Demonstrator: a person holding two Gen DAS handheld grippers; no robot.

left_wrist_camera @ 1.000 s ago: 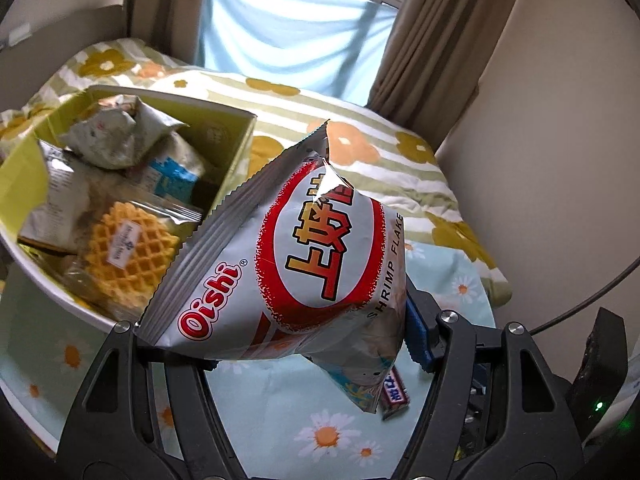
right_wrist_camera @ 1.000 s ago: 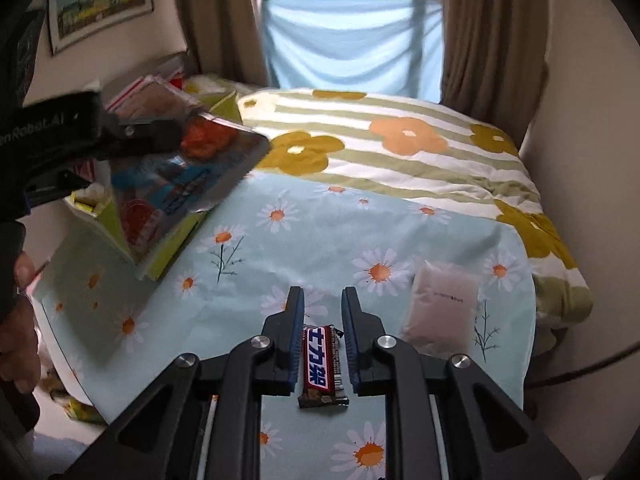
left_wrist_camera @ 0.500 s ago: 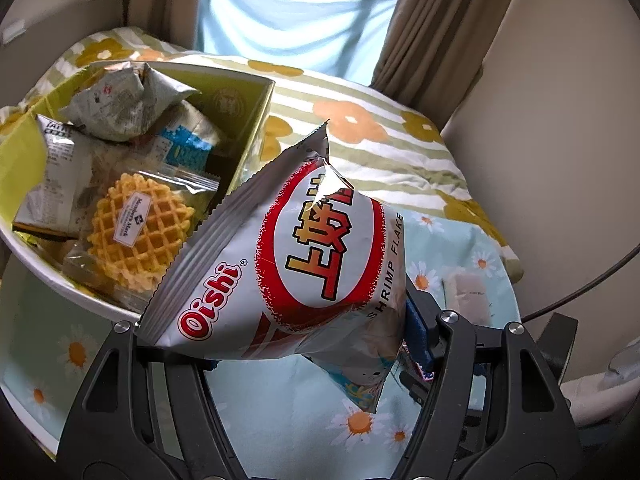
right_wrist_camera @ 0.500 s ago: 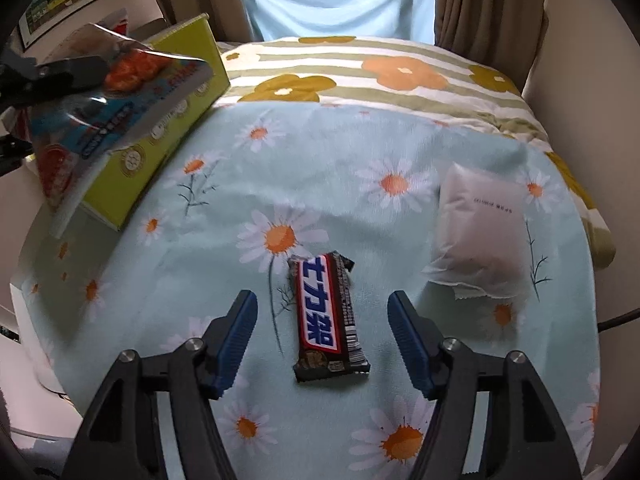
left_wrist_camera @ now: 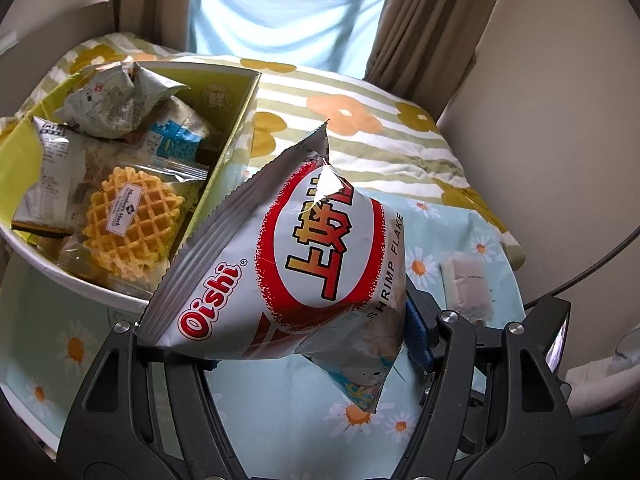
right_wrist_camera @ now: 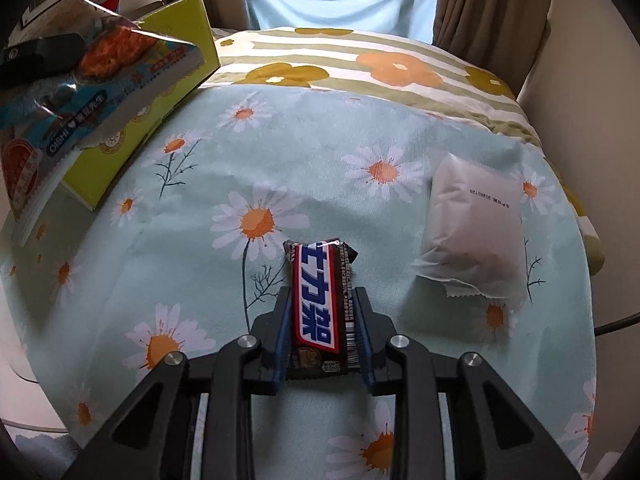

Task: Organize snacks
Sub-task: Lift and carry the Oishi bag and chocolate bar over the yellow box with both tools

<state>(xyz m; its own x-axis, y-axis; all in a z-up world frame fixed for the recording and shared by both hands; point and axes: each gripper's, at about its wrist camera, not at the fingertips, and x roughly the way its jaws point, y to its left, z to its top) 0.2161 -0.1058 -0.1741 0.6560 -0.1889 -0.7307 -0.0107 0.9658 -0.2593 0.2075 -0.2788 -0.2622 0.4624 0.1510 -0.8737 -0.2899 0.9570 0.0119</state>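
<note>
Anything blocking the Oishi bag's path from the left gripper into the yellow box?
Nothing visible. The left gripper holds the Oishi bag beside the yellow box, whose top is open. The waffle pack and other packets already fill much of it.

A bed covered by a pale blue daisy-print cloth (right_wrist_camera: 320, 152) carries a dark chocolate bar (right_wrist_camera: 320, 304), a frosted white sealed packet (right_wrist_camera: 476, 232), and a yellow-green cardboard box (right_wrist_camera: 132, 132).
</note>
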